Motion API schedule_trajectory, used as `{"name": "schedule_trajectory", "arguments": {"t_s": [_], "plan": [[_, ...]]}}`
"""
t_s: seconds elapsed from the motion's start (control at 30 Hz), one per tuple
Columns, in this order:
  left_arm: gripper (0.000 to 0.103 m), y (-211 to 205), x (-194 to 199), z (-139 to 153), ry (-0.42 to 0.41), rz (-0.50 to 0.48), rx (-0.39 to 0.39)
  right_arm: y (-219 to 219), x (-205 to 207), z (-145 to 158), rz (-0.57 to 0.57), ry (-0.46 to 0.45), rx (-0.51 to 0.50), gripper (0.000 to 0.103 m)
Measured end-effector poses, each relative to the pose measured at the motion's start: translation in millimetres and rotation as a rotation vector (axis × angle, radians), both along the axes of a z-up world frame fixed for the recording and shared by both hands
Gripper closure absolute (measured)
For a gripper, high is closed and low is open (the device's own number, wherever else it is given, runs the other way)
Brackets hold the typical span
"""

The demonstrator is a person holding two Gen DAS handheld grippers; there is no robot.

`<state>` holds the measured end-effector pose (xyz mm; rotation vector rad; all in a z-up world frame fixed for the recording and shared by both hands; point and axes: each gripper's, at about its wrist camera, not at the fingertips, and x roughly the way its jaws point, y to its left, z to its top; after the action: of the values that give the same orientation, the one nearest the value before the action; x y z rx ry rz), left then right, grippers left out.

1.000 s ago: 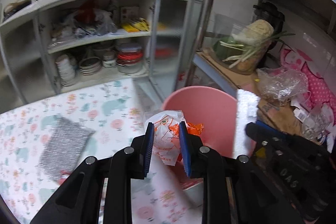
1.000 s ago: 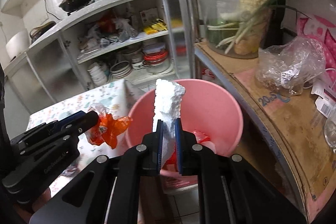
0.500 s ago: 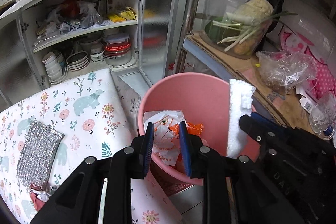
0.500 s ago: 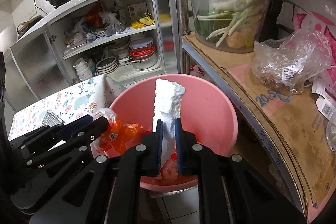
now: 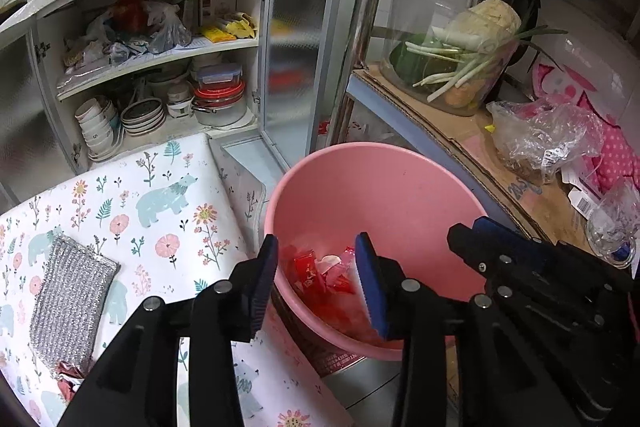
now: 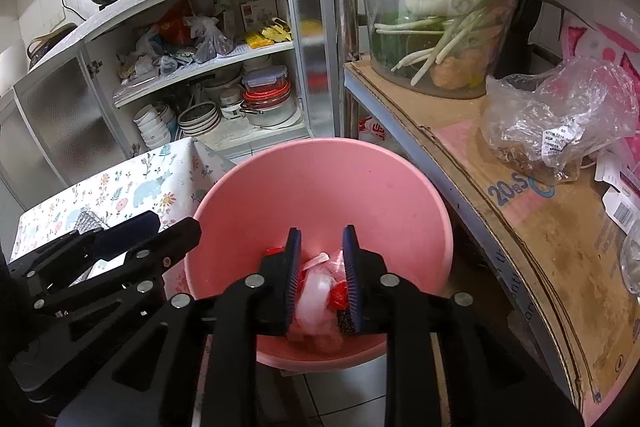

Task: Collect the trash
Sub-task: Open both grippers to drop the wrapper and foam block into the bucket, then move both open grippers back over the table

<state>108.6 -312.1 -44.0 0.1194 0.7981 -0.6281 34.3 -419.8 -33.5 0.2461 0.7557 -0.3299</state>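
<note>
A pink bucket (image 5: 380, 187) (image 6: 320, 187) stands on the floor between the table and a shelf. Red and white wrappers (image 5: 316, 275) lie at its bottom. My left gripper (image 5: 316, 267) hangs over the bucket's near rim; its jaws are opening and nothing is between them. My right gripper (image 6: 322, 239) is over the bucket too, jaws opening. A blurred white foam piece (image 6: 316, 297) lies below them in the bucket, free of the pads. Each gripper also shows in the other's view: the right gripper (image 5: 472, 231) and the left gripper (image 6: 160, 227).
A table with a floral cloth (image 5: 140, 207) is at the left, bearing a silver scouring pad (image 5: 68, 299) and a crumpled red scrap (image 5: 66, 379). On the right, a cardboard-covered shelf (image 6: 520, 207) holds a plastic bag (image 6: 560, 119) and a glass bowl of vegetables (image 6: 440, 47). An open dish cupboard (image 5: 160, 87) stands behind.
The left gripper let go of the orange-and-white wrapper and the right let go of the white foam; both dropped into the bucket. Both grippers sank closer over the bucket and their jaws widened.
</note>
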Motion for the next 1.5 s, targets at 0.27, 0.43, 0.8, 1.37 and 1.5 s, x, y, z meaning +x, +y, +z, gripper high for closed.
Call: {"name": "schedule_trajectory", "arguments": {"t_s": [0.27, 0.43, 0.8, 1.37, 1.5], "plan": [[0.061, 8, -11, 19, -0.033, 0.006, -0.009, 8, -14, 11, 0.018, -0.029, 0.028, 0.081], [0.058, 19, -25, 31, -0.053, 0.013, -0.009, 19, -26, 19, 0.044, -0.052, 0.043, 0.081], [0.055, 60, -52, 48, -0.095, 0.050, 0.003, 54, -49, 35, 0.129, -0.094, 0.084, 0.080], [0.054, 146, -61, 51, -0.089, 0.122, -0.012, 111, -50, 33, 0.256, -0.074, 0.130, 0.073], [0.053, 180, -56, 51, -0.090, 0.164, -0.016, 126, -44, 27, 0.298, -0.063, 0.151, 0.072]]}}
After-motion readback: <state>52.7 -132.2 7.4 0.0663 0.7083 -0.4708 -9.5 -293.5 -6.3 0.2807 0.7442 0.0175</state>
